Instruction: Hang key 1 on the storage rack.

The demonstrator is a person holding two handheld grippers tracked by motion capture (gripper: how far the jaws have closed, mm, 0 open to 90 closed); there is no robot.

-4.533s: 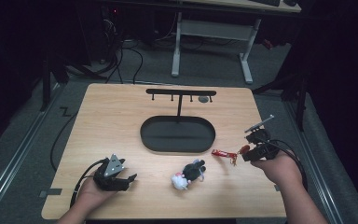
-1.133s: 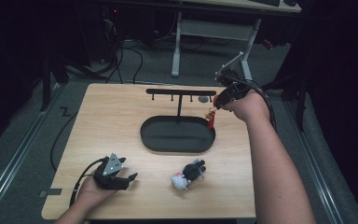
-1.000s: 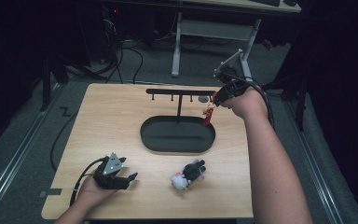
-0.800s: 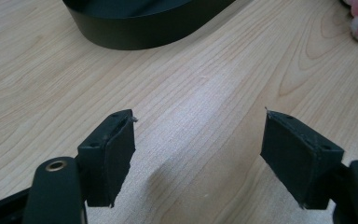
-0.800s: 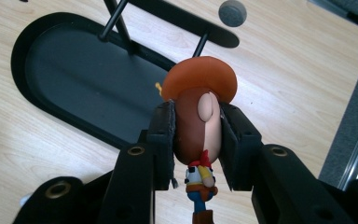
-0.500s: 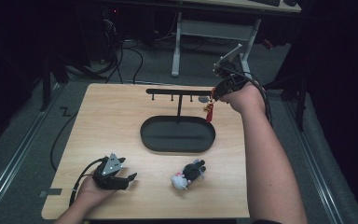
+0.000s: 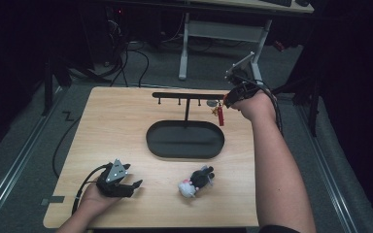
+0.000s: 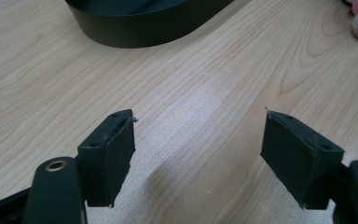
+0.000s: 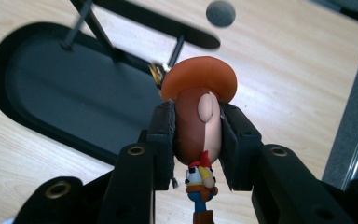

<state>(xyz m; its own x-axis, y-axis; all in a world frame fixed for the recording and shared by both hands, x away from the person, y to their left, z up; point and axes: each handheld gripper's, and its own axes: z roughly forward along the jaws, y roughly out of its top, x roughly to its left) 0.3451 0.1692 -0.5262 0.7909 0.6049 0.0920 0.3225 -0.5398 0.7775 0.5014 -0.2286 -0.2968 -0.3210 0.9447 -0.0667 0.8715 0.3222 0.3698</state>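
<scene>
We hold a cowboy figure keychain [image 9: 198, 126] in the right claw [image 9: 196, 140], with both pads pinching the head of the figure just under its orange hat. In the high view this claw [image 7: 234, 95] is raised at the right end of the black hanger rack [image 7: 187, 96], and the red figure [image 7: 220, 116] hangs down just beside the last pegs. In the right gripper view the golden ring [image 9: 157, 72] of the keychain sits near 1 thin peg of the rack, but we cannot tell if it is already around the peg. A grey round tag [image 9: 220, 12] hangs from the bar farther off.

The left claw [image 8: 198, 158] rests on the worktop [image 7: 121, 131] near its front left corner, jaws spread wide with nothing between them. A small plush toy [image 7: 196, 180] lies on the worktop in front of the oval black tray [image 7: 184, 141].

We judge the step in hand to be hanging the keychain on the rack. The next move calls for guiding the ring over the peg tip, then releasing the pads slowly so the figure hangs free.
</scene>
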